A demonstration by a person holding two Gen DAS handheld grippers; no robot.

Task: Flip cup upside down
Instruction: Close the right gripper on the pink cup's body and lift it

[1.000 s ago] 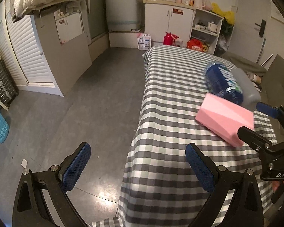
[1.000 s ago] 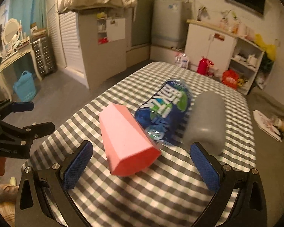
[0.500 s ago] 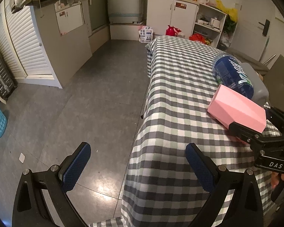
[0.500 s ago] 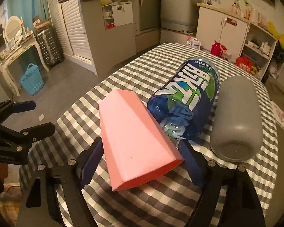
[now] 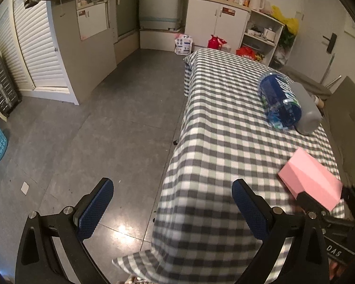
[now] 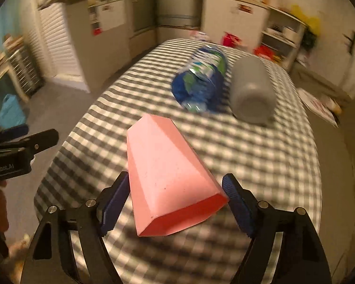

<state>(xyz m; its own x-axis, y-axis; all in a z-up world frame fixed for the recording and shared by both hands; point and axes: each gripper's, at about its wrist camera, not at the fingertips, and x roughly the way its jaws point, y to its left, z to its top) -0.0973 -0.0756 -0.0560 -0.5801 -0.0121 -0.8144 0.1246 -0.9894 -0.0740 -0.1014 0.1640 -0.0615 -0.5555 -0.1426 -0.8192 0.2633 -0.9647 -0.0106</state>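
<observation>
Right wrist view: the right gripper (image 6: 175, 201) holds the pink cup (image 6: 168, 177) between its 2 blue-padded fingers (image 6: 113, 203), which press on the cup near its wide open mouth. The cup is lifted clear of the checked tabletop (image 6: 260, 165), lying tilted with its narrow closed base pointing away from the camera. Beyond it, a blue bottle (image 6: 201, 82) and a grey cylinder (image 6: 250, 92) lie side by side on the cloth, touching or nearly so. This frame is motion-blurred. Left wrist view: the left gripper (image 5: 171, 209) hangs beside the tabletop's edge, over the grey floor (image 5: 106, 130), its fingers spread wide with nothing between them. The cup (image 5: 312, 179) appears at far right, above the cloth.
</observation>
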